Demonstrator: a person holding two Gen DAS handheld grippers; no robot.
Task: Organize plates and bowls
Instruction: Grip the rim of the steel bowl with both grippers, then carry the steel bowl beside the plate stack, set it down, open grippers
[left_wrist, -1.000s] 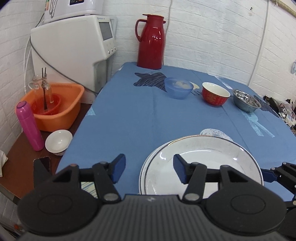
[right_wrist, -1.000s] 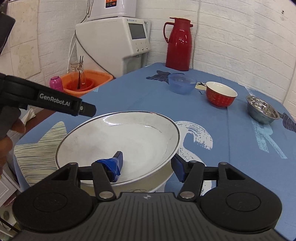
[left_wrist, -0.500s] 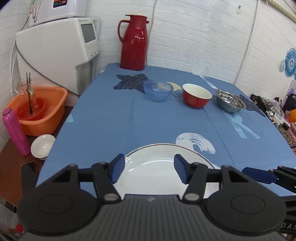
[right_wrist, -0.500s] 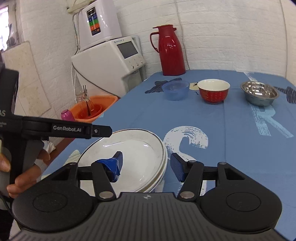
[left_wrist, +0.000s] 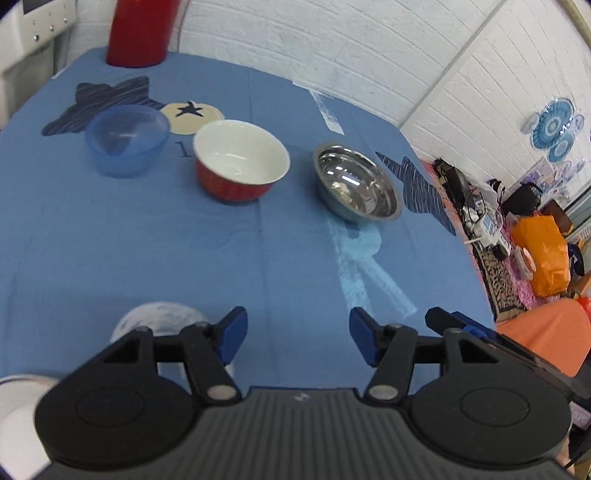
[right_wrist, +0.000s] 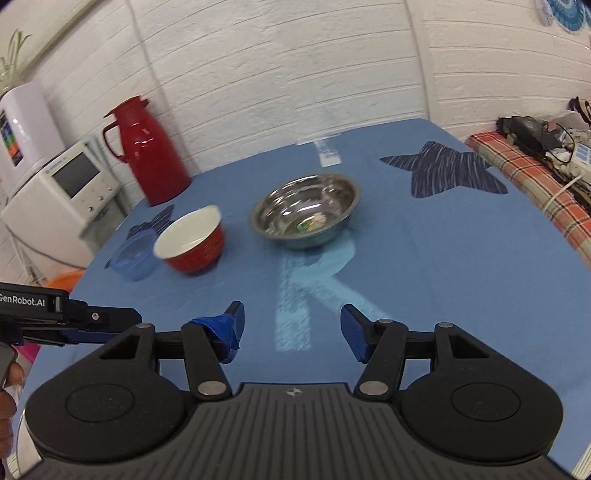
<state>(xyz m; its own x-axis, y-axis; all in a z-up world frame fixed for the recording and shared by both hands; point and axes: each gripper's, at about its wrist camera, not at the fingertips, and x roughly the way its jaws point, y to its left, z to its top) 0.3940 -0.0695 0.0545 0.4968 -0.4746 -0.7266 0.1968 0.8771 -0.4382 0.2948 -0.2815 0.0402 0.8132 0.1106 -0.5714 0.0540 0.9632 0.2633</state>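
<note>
Three bowls stand in a row on the blue tablecloth: a translucent blue bowl (left_wrist: 125, 138) (right_wrist: 136, 254), a red bowl with a white inside (left_wrist: 241, 161) (right_wrist: 192, 238), and a steel bowl (left_wrist: 356, 188) (right_wrist: 306, 210). My left gripper (left_wrist: 294, 338) is open over bare cloth, well short of the red and steel bowls. My right gripper (right_wrist: 291, 332) is open too, nearer the steel bowl, with nothing between its fingers. A white plate rim (left_wrist: 18, 398) shows at the bottom left corner of the left wrist view.
A red thermos (right_wrist: 147, 155) (left_wrist: 142, 31) stands at the table's back. A white appliance (right_wrist: 62, 199) sits left of the table. Clutter, an orange bag (left_wrist: 543, 254) and a checked cloth (right_wrist: 535, 184) lie past the right edge. The left gripper's arm (right_wrist: 62, 317) reaches in from the left.
Both grippers have moved forward and to the right, away from the stacked plates toward the bowls. The plates have dropped out of the right view; both grippers stay open.
</note>
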